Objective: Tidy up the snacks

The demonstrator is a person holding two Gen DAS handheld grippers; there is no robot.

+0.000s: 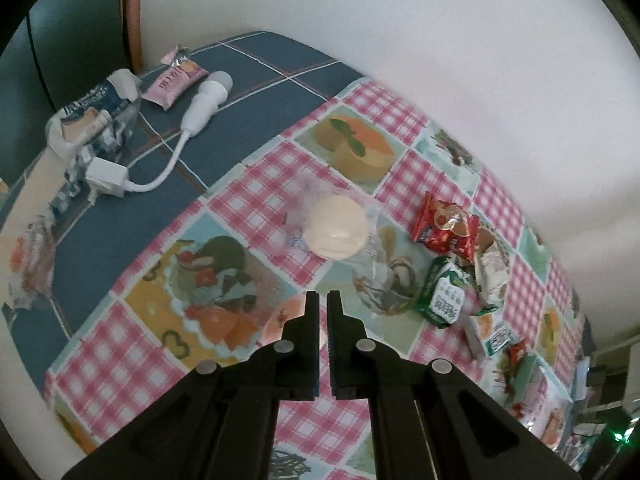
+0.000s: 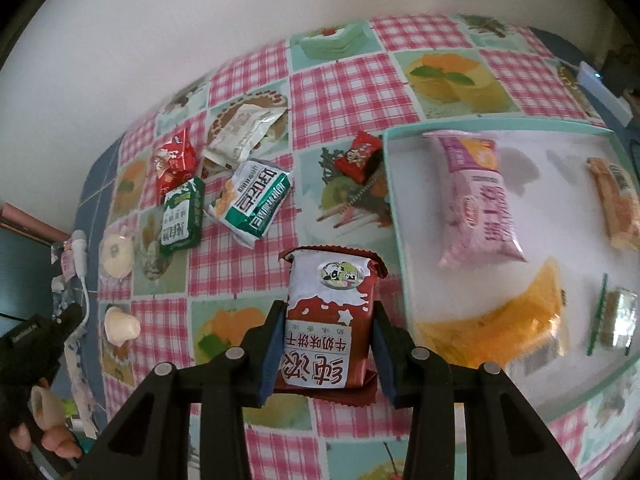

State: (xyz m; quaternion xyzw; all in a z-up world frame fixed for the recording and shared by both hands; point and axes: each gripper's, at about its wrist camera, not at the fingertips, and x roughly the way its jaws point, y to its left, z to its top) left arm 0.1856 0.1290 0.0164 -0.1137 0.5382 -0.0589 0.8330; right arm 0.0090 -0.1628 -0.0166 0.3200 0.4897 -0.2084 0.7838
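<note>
your right gripper point(image 2: 326, 344) clamps the red-and-white biscuit pack point(image 2: 330, 316), held just left of the teal tray point(image 2: 394, 216). your left gripper point(image 1: 323, 300) is closed on nothing. the tray already holds a pink wafer pack point(image 2: 476, 200) and, blurred, perhaps four more. still on the tablecloth point(image 2: 348, 92): green packs point(image 2: 182, 220), red packets point(image 2: 174, 162), a round bun point(image 1: 336, 226). roughly half sorted.

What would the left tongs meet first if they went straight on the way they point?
Most likely the round cream bun in clear wrap, lying ahead of the shut, empty left tongs; depth is unclear, so the checked cloth may come first.
</note>
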